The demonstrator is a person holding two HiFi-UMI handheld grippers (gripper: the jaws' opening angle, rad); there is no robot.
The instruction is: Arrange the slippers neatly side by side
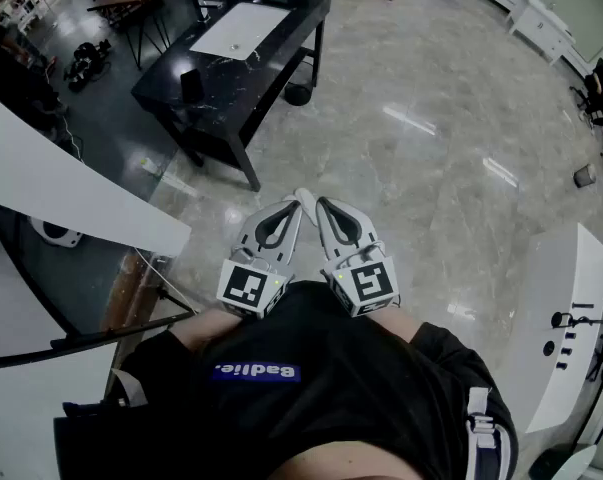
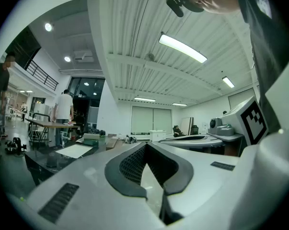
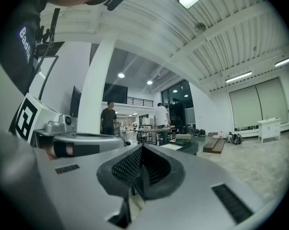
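No slippers show in any view. In the head view both grippers are held close in front of the person's black shirt, level and pointing forward over the stone floor. My left gripper (image 1: 301, 201) and right gripper (image 1: 322, 205) lie side by side, their tips almost touching each other. In the left gripper view the left gripper (image 2: 145, 145) has its jaws together at the tip with nothing between them. The right gripper (image 3: 142, 148) looks the same in the right gripper view: shut and empty.
A black desk (image 1: 281, 43) with a white sheet (image 1: 239, 30) stands ahead on the left. White curved counters flank the person at left (image 1: 71, 193) and right (image 1: 566, 318). Polished stone floor (image 1: 431, 158) stretches ahead. Two people (image 3: 108, 119) stand far off by a table.
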